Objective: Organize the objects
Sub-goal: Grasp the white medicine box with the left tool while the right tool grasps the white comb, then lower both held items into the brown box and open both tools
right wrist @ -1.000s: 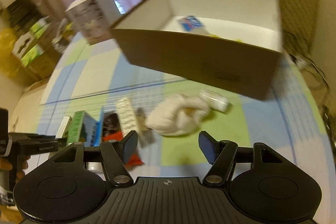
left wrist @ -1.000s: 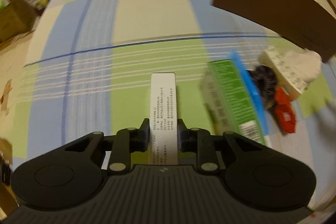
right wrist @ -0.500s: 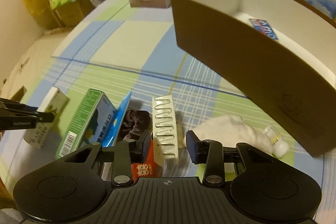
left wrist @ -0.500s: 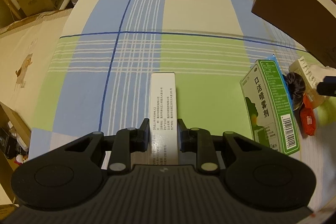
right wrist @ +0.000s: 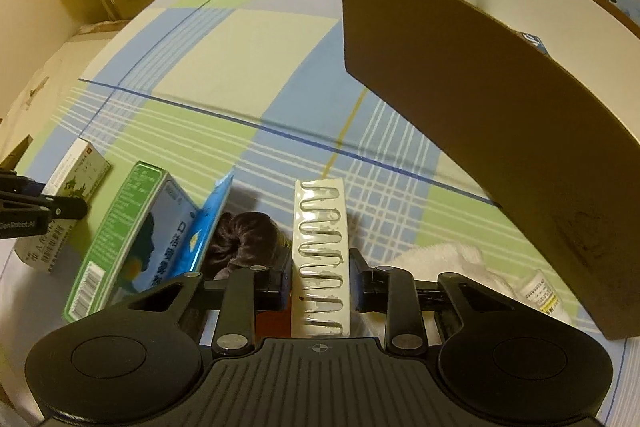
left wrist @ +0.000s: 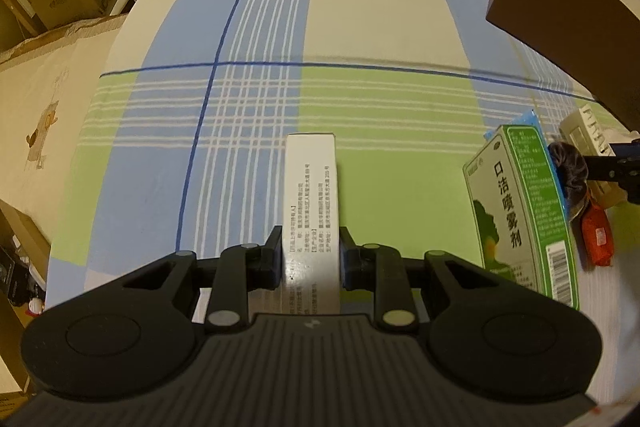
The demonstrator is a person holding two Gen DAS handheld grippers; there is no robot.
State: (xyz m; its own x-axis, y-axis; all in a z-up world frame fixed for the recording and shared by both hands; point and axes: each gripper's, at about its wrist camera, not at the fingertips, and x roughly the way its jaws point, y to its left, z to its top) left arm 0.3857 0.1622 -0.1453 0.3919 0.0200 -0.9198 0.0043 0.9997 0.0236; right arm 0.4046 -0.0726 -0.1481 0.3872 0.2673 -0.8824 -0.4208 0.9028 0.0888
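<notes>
Blister strip [right wrist: 320, 259], lying on the table [left wrist: 360, 27] near the brown box [right wrist: 480, 99], now sits clamped in my right tongs [right wrist: 320, 287], which were apart a second ago, while my left tongs [left wrist: 310, 259] keep gripping the white carton [left wrist: 311, 203], so both can go boxward.
</notes>
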